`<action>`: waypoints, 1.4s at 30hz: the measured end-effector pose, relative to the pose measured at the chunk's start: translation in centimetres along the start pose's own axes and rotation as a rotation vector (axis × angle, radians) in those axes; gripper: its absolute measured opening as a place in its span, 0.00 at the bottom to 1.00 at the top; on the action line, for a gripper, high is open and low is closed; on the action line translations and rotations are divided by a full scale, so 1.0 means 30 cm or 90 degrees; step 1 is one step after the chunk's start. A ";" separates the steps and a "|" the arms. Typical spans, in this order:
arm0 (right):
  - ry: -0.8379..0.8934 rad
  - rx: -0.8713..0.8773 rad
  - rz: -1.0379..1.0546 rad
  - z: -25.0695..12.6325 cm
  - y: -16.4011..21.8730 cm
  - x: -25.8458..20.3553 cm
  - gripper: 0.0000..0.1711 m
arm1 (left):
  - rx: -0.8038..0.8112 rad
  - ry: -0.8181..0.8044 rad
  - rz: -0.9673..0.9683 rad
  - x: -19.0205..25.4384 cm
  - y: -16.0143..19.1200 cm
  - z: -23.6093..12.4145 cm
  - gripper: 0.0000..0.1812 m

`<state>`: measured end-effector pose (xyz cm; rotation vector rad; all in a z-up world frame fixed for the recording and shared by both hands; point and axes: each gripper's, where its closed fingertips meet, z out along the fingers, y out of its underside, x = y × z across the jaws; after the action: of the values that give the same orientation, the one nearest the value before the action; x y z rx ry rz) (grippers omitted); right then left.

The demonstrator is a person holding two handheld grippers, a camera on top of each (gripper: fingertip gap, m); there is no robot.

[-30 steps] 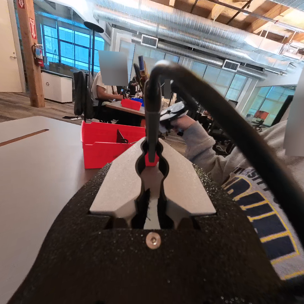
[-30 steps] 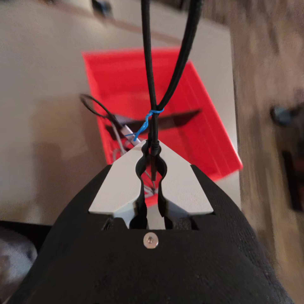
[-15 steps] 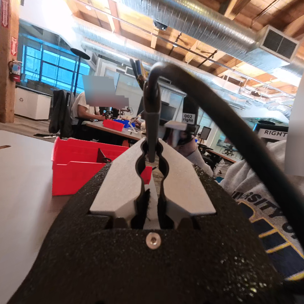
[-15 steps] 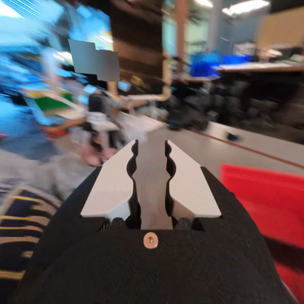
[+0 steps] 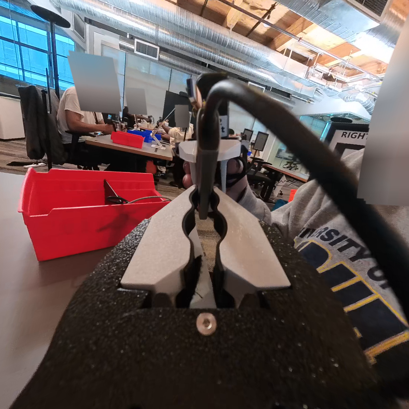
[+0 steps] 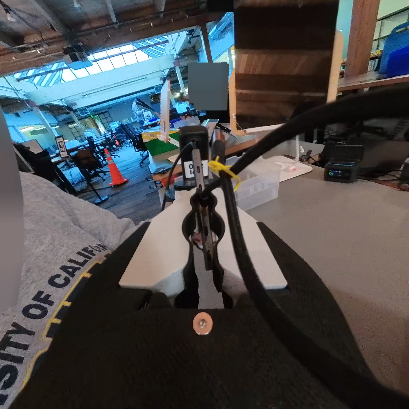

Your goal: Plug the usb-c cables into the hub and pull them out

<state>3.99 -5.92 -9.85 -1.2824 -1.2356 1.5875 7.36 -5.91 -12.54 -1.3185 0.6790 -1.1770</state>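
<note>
A second ago the right gripper (image 6: 202, 197) held a tied cable over the red bin (image 5: 88, 210), then swung away released. Now its jaws are clenched on the slim grey hub (image 6: 200, 174), nose to nose with the left gripper (image 5: 204, 194), which stays clamped on the hub's other end. To me plugging looks next. There's little room between them. The thick black cable (image 5: 309, 155) loops across the right, and the bin is well clear at left.

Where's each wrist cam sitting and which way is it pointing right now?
Left wrist: behind the left gripper, low over the table, facing the red bin; sweatshirt at right.
Right wrist: behind the right gripper, facing back at the left gripper; sweatshirt at left.
Shared: the hub, both grippers, thick black cable.
</note>
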 end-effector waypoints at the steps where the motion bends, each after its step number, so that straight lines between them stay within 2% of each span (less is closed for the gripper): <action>1: -0.007 0.003 0.004 -0.002 0.000 -0.002 0.03 | 0.003 0.007 0.007 0.008 -0.004 -0.001 0.06; 5: -0.002 0.001 0.003 -0.010 0.009 0.006 0.02 | 0.034 0.024 -0.008 0.012 -0.030 -0.020 0.10; 7: -0.010 0.006 0.001 -0.011 0.007 0.000 0.02 | 0.045 0.027 -0.024 0.006 -0.036 -0.025 0.05; 11: 0.010 0.028 -0.020 -0.007 0.001 0.005 0.06 | 0.065 0.006 0.004 0.005 -0.051 -0.031 0.04; 16: -0.022 0.076 -0.012 -0.014 -0.019 -0.016 0.02 | 0.074 0.007 -0.009 0.011 -0.072 -0.029 0.05; 18: -0.074 0.096 0.021 -0.024 -0.031 -0.043 0.02 | 0.065 0.032 -0.006 0.042 -0.082 -0.024 0.05; 20: -0.098 0.111 0.041 -0.032 -0.037 -0.051 0.02 | 0.043 0.015 0.035 0.053 -0.086 -0.019 0.04; 24: 0.017 0.072 -0.074 -0.034 -0.013 -0.015 0.02 | -0.035 -0.106 0.134 0.007 -0.065 -0.027 0.05; 28: -0.107 0.099 0.028 -0.049 -0.020 -0.060 0.02 | -0.036 -0.046 0.082 0.059 -0.070 -0.020 0.05; 31: -0.103 0.077 0.026 -0.043 0.011 -0.058 0.02 | -0.059 -0.044 0.054 0.057 -0.043 -0.034 0.05; 32: -0.091 0.077 0.017 -0.050 0.011 -0.055 0.03 | -0.070 -0.046 0.049 0.058 -0.032 -0.040 0.05; 33: -0.064 0.167 0.033 -0.123 -0.066 -0.023 0.02 | -0.073 -0.056 0.049 0.053 -0.031 -0.081 0.05; 34: -0.044 0.250 0.059 -0.257 -0.146 0.023 0.02 | -0.034 -0.087 0.038 0.035 -0.065 -0.159 0.04; 35: 0.023 0.286 0.038 -0.371 -0.182 0.073 0.02 | 0.010 -0.120 0.019 0.015 -0.102 -0.249 0.04; 36: 0.105 0.242 -0.008 -0.416 -0.166 0.105 0.02 | 0.030 -0.161 0.007 -0.008 -0.118 -0.321 0.04; 38: 0.169 0.160 -0.052 -0.399 -0.128 0.105 0.03 | 0.000 -0.225 0.022 -0.036 -0.095 -0.367 0.04; 40: 0.261 0.056 -0.077 -0.391 -0.074 0.172 0.03 | -0.038 -0.218 0.032 -0.027 -0.067 -0.328 0.04; 42: 0.401 -0.055 -0.089 -0.468 -0.028 0.290 0.03 | -0.073 -0.206 0.043 -0.023 -0.036 -0.288 0.04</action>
<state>15.64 5.64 -11.86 -1.5525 -0.9648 0.9246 -1.00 -8.29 -13.34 -1.5283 0.5560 -0.8547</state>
